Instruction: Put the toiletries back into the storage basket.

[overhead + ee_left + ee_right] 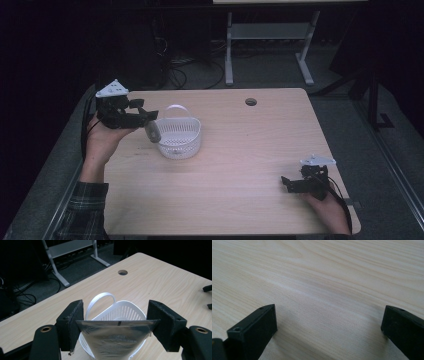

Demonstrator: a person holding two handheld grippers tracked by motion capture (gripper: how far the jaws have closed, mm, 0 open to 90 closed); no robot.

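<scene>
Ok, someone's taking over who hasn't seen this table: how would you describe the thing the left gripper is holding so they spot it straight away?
Start at the light wooden table and find the white slotted basket with a hoop handle, left of centre. Just above its near-left rim, the left gripper holds a flat silvery foil pouch by its side edges. It is the one shiny, metallic item there; the basket is matte white plastic.

Dim room, lit tabletop (surroundings black).

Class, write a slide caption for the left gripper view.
Left gripper holds a silver pouch above a white basket.
</scene>
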